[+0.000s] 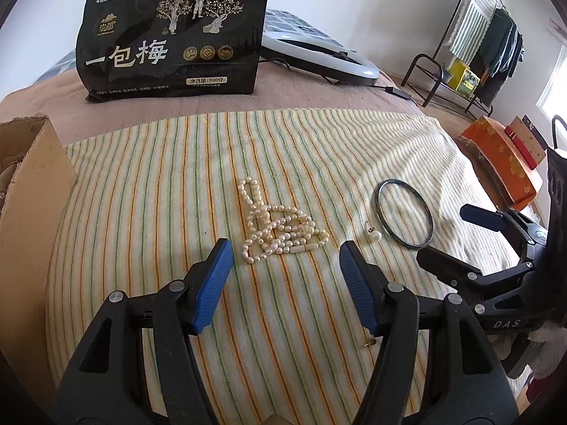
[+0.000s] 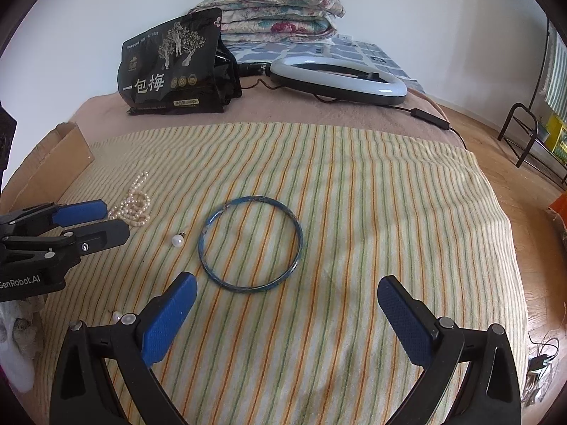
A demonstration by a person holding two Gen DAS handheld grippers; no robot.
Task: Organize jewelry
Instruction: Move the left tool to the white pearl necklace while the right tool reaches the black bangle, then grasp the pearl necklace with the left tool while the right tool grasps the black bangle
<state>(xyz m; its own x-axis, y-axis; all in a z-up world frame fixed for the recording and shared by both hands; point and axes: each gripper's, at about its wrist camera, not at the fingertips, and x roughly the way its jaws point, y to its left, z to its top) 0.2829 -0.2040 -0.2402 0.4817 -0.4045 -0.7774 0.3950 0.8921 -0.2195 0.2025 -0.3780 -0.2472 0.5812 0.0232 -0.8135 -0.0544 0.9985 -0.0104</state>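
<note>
A heap of pearl necklace [image 1: 280, 228] lies on the striped cloth [image 1: 177, 184], just ahead of my left gripper [image 1: 285, 253], which stands open with nothing between its blue pads. To its right lie a single pearl earring [image 1: 375, 235] and a thin blue bangle [image 1: 404, 214]. In the right wrist view the bangle [image 2: 250, 242] rests flat ahead of my right gripper [image 2: 285, 288], also open and empty. The pearl earring [image 2: 177, 240] and the necklace [image 2: 133, 205] sit to its left, near the left gripper [image 2: 95, 221]. A second pearl earring [image 2: 116, 316] peeks out beside the right gripper's left finger.
A cardboard box [image 1: 24, 184] stands at the left edge of the bed. A black snack bag [image 1: 170, 35], a ring light [image 2: 340, 78] with its cable, and folded quilts [image 2: 269, 14] lie at the back. An orange box [image 1: 506, 163] sits off the right side.
</note>
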